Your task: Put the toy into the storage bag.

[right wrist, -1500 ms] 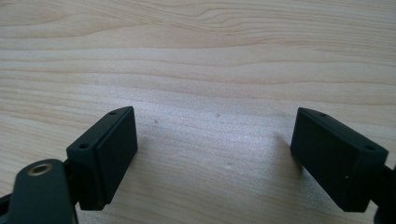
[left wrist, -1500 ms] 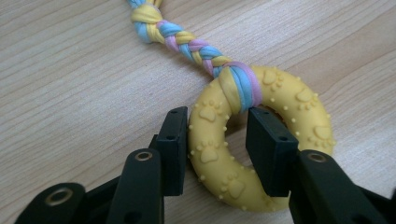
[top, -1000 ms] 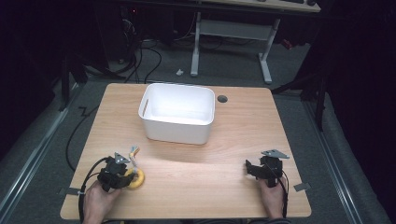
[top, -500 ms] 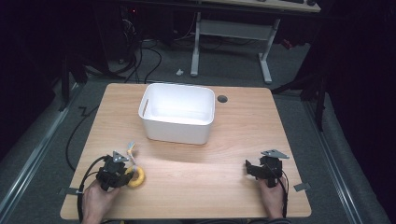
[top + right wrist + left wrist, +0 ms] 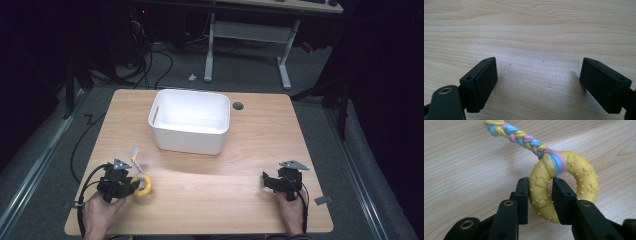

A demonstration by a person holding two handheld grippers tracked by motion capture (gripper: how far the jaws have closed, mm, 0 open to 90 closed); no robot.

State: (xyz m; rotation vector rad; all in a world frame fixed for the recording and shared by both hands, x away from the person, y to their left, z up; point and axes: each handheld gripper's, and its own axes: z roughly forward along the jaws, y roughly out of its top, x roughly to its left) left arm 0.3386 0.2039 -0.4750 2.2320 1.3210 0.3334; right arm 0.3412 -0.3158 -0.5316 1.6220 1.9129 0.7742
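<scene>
High view: table (image 5: pixel 240 150) brightly lit from above, surroundings near black — a pale sheen crosses the wood near the front edge. White bin (image 5: pixel 191 121) slightly overexposed, casting a soft shadow forward. Gripper views evenly lit and sharp on the wood grain — nearest jaw parts blurred.

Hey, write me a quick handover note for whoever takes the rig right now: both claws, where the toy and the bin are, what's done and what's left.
Left claw: shut on the yellow ring toy, one jaw through the ring's hole and one outside it. The toy rests on the table at its near left, with its braided rope trailing away.
Right claw: open with nothing between the jaws, low over bare wood at the near right.
White bin: far centre of the table, nothing visible inside.
Done: the grip on the toy.
Left: probably lift the toy, carry it to the bin and let go.
</scene>
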